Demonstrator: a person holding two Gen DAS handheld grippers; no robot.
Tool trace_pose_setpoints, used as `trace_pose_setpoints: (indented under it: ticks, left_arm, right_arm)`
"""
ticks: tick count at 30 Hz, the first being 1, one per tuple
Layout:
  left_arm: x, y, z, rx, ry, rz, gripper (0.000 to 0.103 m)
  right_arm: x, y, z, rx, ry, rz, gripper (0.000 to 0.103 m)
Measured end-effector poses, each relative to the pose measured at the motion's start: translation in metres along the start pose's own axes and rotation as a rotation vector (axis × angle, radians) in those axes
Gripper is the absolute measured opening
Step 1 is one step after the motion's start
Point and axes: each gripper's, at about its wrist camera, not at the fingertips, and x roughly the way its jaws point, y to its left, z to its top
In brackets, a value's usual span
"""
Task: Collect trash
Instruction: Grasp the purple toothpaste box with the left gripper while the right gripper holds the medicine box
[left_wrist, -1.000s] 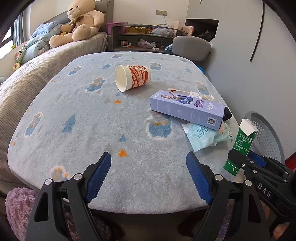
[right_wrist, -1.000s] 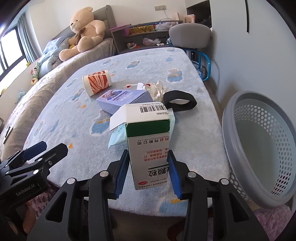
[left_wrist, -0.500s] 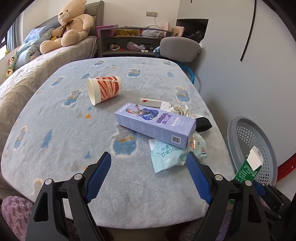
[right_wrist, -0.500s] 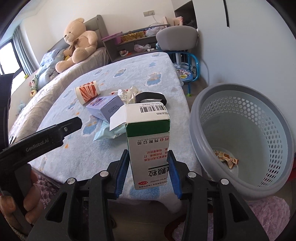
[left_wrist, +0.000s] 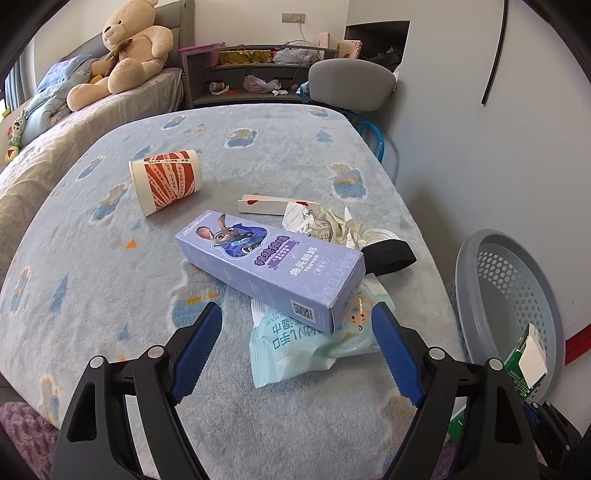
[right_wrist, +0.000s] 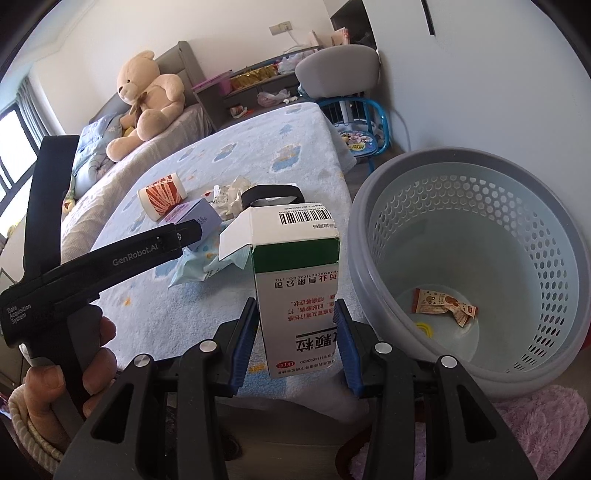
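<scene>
Blanket (left_wrist: 110, 295) on my left lies bare, giving open room up to the paper cup (left_wrist: 166, 181) on its side. My left gripper (left_wrist: 295, 350) stands wide open with nothing between its pads, above the near edge of the wipes packet (left_wrist: 295, 347), which is partly under the purple carton (left_wrist: 273, 266). Crumpled paper (left_wrist: 317, 221) and a black band (left_wrist: 388, 254) lie near the blanket's right edge. The basket (right_wrist: 369, 236) stands just beside that edge. My right gripper (right_wrist: 297, 339) is clamped on the green-and-white medicine box (right_wrist: 295, 295), held upright beside the basket rim. Only the right wrist view shows the wrappers (right_wrist: 443, 304) on the basket floor and the hand (right_wrist: 70, 369) holding the left gripper.
</scene>
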Motion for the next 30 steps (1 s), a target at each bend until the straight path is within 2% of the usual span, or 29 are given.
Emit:
trace_pose_setpoints:
  ticks: [6,17,24,30]
  left_arm:
    - [0.007,0.010,0.004,-0.020,0.002,0.018,0.080]
    - [-0.006,0.031,-0.002,-0.042,-0.006,-0.003,0.080]
    - [-0.022,0.061,-0.011,-0.086,-0.014,0.007,0.081]
    - [-0.034,0.092,-0.016,-0.131,-0.028,0.047,0.081]
  right_arm:
    - [0.002,-0.001,0.000,0.004,0.001,0.002,0.041]
    - [0.001,0.004,0.002,-0.011,-0.003,-0.001,0.041]
    - [0.000,0.013,0.002,-0.026,-0.002,0.002,0.041]
    - [-0.001,0.023,0.002,-0.041,-0.005,0.005,0.041]
